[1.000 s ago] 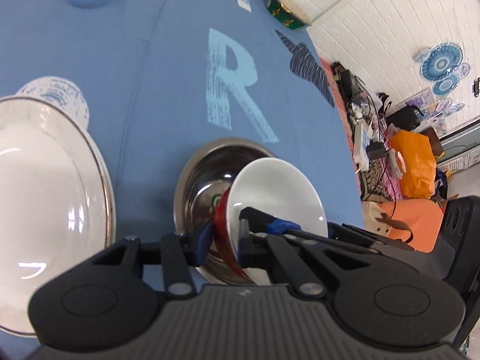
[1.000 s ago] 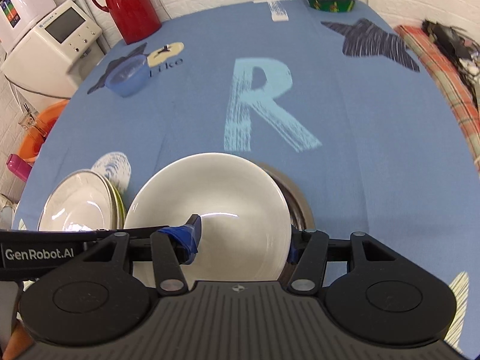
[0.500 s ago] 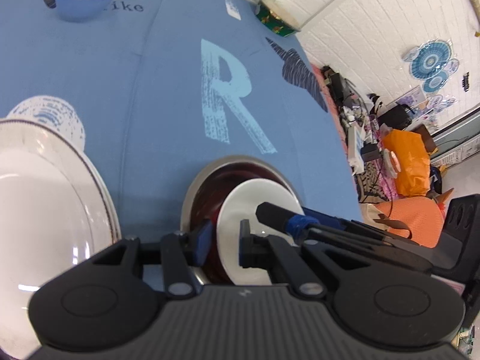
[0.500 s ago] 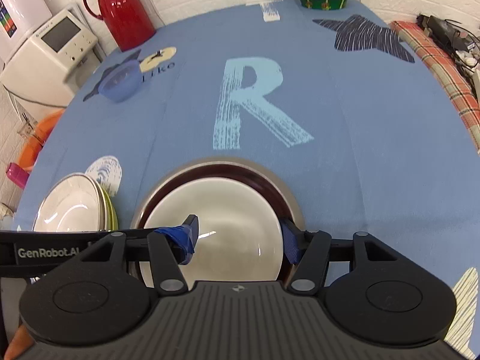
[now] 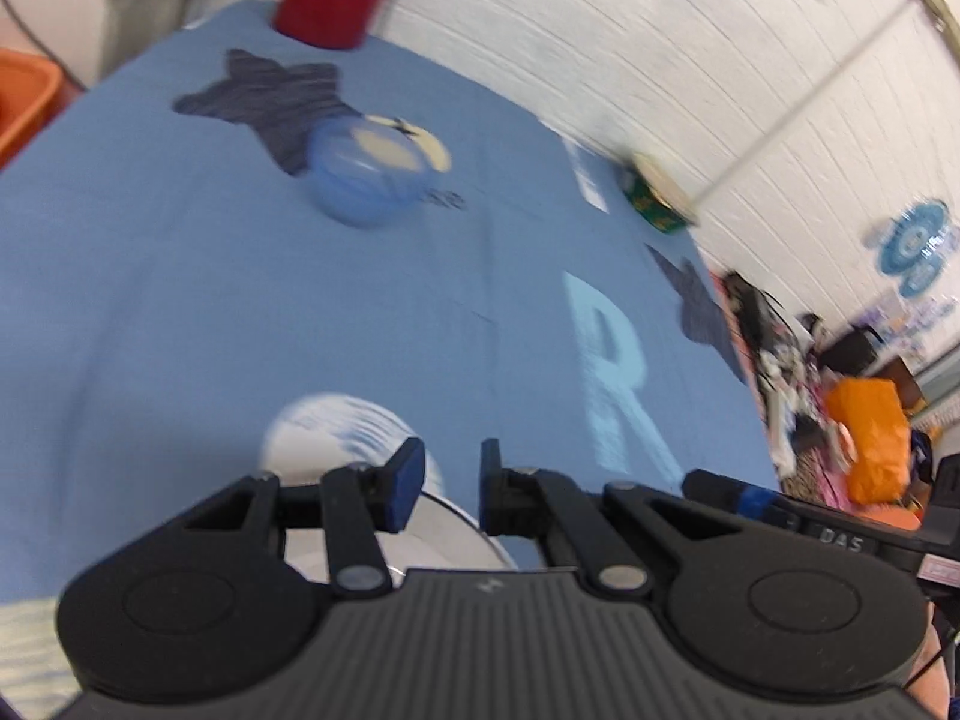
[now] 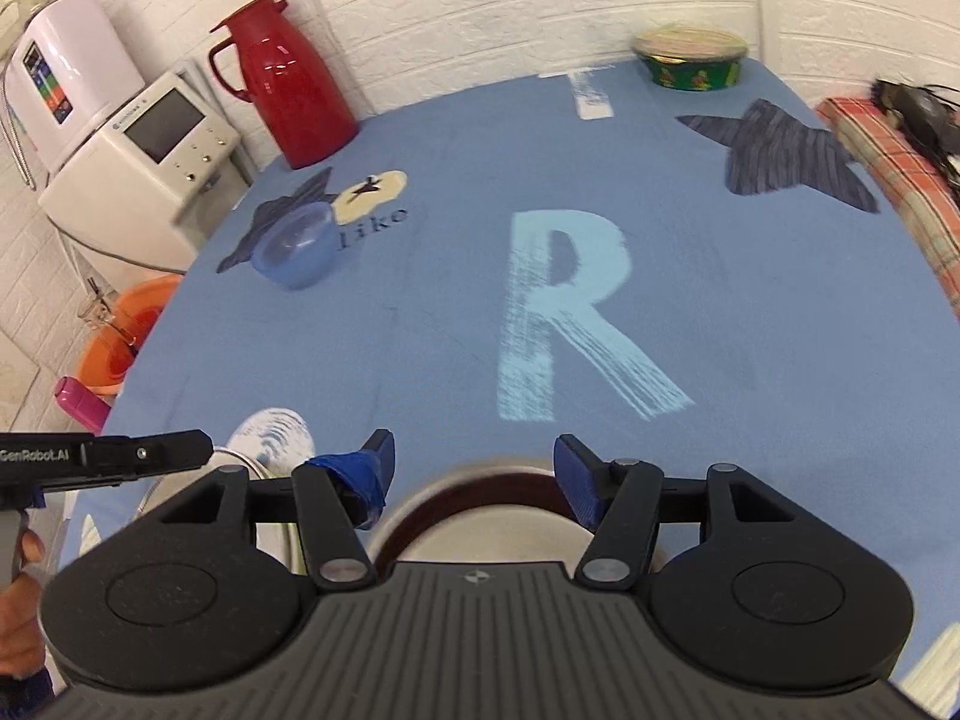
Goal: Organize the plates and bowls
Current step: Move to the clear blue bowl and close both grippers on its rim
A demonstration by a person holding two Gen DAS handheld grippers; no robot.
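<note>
A red-and-white bowl (image 6: 480,525) sits nested in a steel bowl (image 6: 396,516) at the near edge, just below my right gripper (image 6: 474,480), which is open and empty above it. A stack of white plates (image 6: 273,531) lies to its left; it also shows in the left wrist view (image 5: 438,540). My left gripper (image 5: 451,489) is open a little and empty, raised above the plates' rim. A blue plastic bowl (image 6: 297,246) stands far left on the blue tablecloth (image 6: 456,276); it also shows in the left wrist view (image 5: 366,180), blurred.
A red thermos (image 6: 288,78) and a white appliance (image 6: 144,174) stand at the back left. A green patterned bowl (image 6: 690,63) sits at the far edge. An orange basin (image 6: 123,336) is off the table's left side. Clutter lies beyond the right edge.
My left gripper let go of the red-and-white bowl, now nested in the steel bowl, then lifted and swung left over the plates. My right gripper opened wider and pulled back.
</note>
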